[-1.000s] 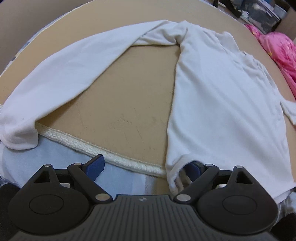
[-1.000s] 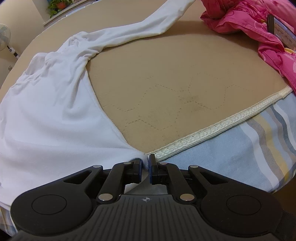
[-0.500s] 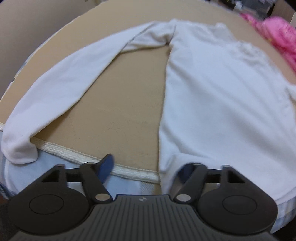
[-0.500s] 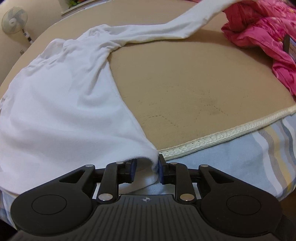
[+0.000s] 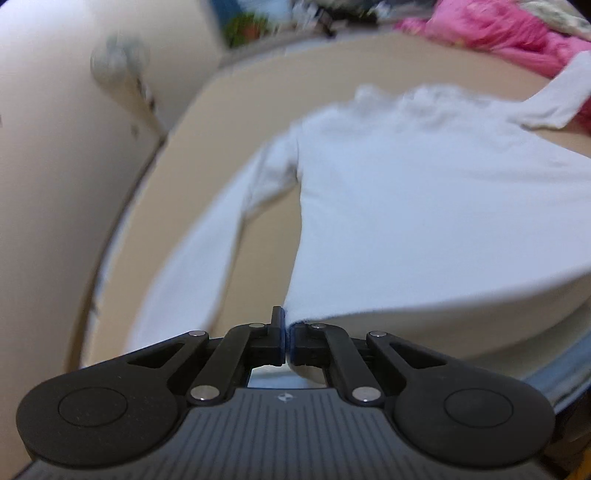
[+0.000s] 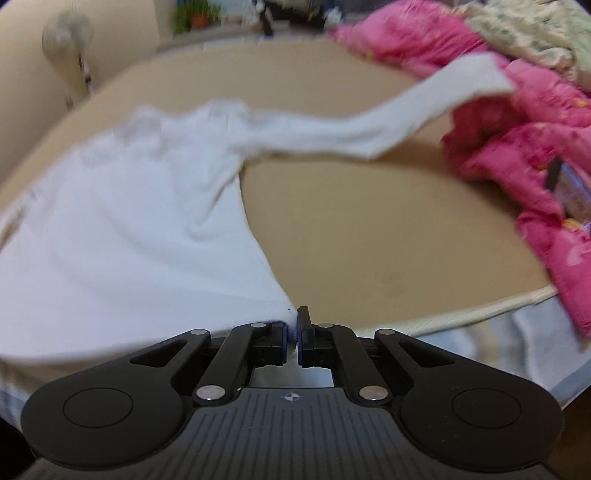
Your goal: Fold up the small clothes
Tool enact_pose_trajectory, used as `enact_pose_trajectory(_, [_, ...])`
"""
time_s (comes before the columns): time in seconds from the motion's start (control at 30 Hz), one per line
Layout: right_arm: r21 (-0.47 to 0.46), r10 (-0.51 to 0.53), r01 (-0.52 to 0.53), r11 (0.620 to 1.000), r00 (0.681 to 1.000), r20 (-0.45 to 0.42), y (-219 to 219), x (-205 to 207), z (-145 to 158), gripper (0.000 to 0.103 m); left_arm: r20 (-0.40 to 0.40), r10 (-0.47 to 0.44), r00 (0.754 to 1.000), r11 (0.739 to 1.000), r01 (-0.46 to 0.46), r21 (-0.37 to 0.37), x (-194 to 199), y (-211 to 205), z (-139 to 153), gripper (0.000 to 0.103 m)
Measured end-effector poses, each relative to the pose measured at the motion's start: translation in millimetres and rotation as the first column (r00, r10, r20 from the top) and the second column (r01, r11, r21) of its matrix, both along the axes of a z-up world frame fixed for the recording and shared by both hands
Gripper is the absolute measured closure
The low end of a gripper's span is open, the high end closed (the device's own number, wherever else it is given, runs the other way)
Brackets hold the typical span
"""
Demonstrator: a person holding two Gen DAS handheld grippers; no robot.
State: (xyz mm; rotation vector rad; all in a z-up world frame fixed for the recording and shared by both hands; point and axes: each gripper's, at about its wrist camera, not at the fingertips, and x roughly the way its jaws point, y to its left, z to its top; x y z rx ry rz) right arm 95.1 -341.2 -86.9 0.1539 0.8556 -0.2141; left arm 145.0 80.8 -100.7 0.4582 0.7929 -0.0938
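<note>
Two corners of the white shirt [image 5: 424,206] are being pinched: the left gripper [image 5: 286,334] is clamped on one hem corner, the right gripper [image 6: 293,332] on the other. The shirt is lying across the tan mat [image 6: 369,229], one sleeve [image 6: 406,114] reaching toward two o'clock onto pink bedding [image 6: 517,147].

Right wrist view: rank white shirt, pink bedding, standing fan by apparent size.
1. white shirt, largest in the frame
2. pink bedding, somewhat smaller, partly cut off at the edge
3. standing fan, smallest, but far from the camera, so true size is unsure
</note>
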Motion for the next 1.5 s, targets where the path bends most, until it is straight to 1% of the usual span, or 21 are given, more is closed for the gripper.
enact_pose_trajectory(0.07, [-0.016,0.006,-0.006,1.0,1.0,-0.026,2.4,-7.8,1.5,0.099,0.005,-0.036,0.999,0.998,0.036,0.06,-8.0,-1.2,-0.6,0.101])
enact_pose_trajectory(0.27, [-0.005,0.024,-0.026,1.0,0.977,-0.211,16.1,-3.3,-57.7,0.099,-0.14,-0.022,0.99,0.983,0.048,0.18,-5.4,-5.5,-74.5,0.101])
enact_pose_trajectory(0.33, [-0.008,0.023,-0.025,1.0,0.972,-0.234,19.8,-2.6,-63.3,0.099,-0.145,-0.026,0.989,0.98,0.054,0.192,-12.2,-5.3,-82.0,0.101])
enact_pose_trajectory(0.4, [-0.013,0.032,-0.035,0.999,0.977,-0.211,19.3,-6.9,-55.5,0.099,-0.129,-0.035,0.991,0.983,0.057,0.177,-17.7,-1.5,-78.5,0.101])
enact_pose_trajectory(0.47, [-0.005,0.051,-0.054,0.999,0.974,-0.219,18.3,-8.4,-55.8,0.099,-0.12,-0.022,0.993,0.989,0.039,0.143,-17.6,6.9,-78.2,0.093])
enact_pose_trajectory(0.5, [0.01,0.066,-0.066,0.998,0.967,-0.246,17.5,-6.3,-60.0,0.098,-0.13,-0.012,0.991,0.992,0.029,0.124,-16.9,12.2,-80.2,0.075])
enact_pose_trajectory(0.53, [0.027,0.073,-0.068,0.997,0.956,-0.285,14.6,-6.3,-63.1,0.098,-0.141,-0.003,0.99,0.993,0.02,0.115,-14.8,14.3,-84.0,0.045])
enact_pose_trajectory(0.6, [0.056,0.075,-0.06,0.997,0.938,-0.338,13.9,-2.9,-67.3,0.085,-0.132,0.025,0.991,0.995,-0.012,0.1,-14.5,16.6,-82.5,0.017])
enact_pose_trajectory(0.67, [0.064,0.074,-0.058,0.996,0.954,-0.291,14.7,-10.3,-55.6,0.049,-0.086,0.036,0.996,0.997,-0.03,0.07,-20.9,26.5,-72.0,0.014])
enact_pose_trajectory(0.73, [0.057,0.068,-0.056,0.997,0.97,-0.233,15.4,-18.7,-38.9,0.037,-0.064,0.065,0.996,0.996,-0.061,0.06,-18.9,41.1,-66.2,0.011])
enact_pose_trajectory(0.83, [0.008,0.046,-0.045,0.999,0.981,-0.186,17.6,-23.6,-16.1,0.035,-0.021,0.157,0.987,0.987,-0.156,0.041,0.5,69.1,-58.5,0.011])
enact_pose_trajectory(0.97, [-0.02,0.022,-0.026,0.999,0.986,-0.165,29.6,-16.6,-0.7,0.035,-0.022,0.302,0.953,0.953,-0.302,-0.028,42.4,113.8,-51.0,0.011])
enact_pose_trajectory(1.07, [-0.026,0.015,-0.019,0.999,0.986,-0.166,38.8,-1.1,-2.2,0.035,-0.101,0.279,0.955,0.96,-0.28,0.003,77.5,128.4,-66.1,0.013])
enact_pose_trajectory(1.1, [-0.027,0.014,-0.019,0.999,0.985,-0.175,44.4,2.1,-3.2,0.035,-0.146,0.266,0.953,0.964,-0.265,0.027,90.4,130.8,-74.6,0.036])
enact_pose_trajectory(1.13, [-0.025,0.016,-0.021,0.999,0.983,-0.183,49.2,5.4,-2.2,0.035,-0.191,0.252,0.949,0.968,-0.249,0.04,99.2,132.7,-79.7,0.1])
enact_pose_trajectory(1.17, [-0.021,0.021,-0.025,0.999,0.982,-0.186,55.4,10.6,-1.6,0.035,-0.239,0.253,0.938,0.967,-0.249,0.044,110.6,136.2,-81.4,0.097])
enact_pose_trajectory(1.2, [-0.018,0.027,-0.031,0.999,0.983,-0.184,61.8,11.9,2.1,0.035,-0.233,0.273,0.934,0.961,-0.275,0.021,118.4,143.1,-74.7,0.097])
enact_pose_trajectory(1.27, [-0.025,0.041,-0.047,0.999,0.984,-0.176,74.1,17.5,6.3,0.035,-0.154,0.306,0.939,0.945,-0.319,-0.069,136.1,163.9,-39.3,0.098])
enact_pose_trajectory(1.33, [-0.042,0.058,-0.067,0.997,0.982,-0.182,84.9,23.4,6.5,0.035,-0.104,0.405,0.909,0.887,-0.418,-0.196,167.0,200.6,7.3,0.098])
enact_pose_trajectory(1.4, [-0.049,0.072,-0.083,0.995,0.978,-0.198,93.5,30.3,4.5,0.035,-0.065,0.51,0.858,0.814,-0.506,-0.287,199.6,240.5,51.3,0.098])
enact_pose_trajectory(1.5, [-0.052,0.077,-0.089,0.995,0.975,-0.209,102.1,39.1,3.0,0.035,-0.052,0.661,0.748,0.689,-0.633,-0.352,243.5,297.1,101.4,0.098])
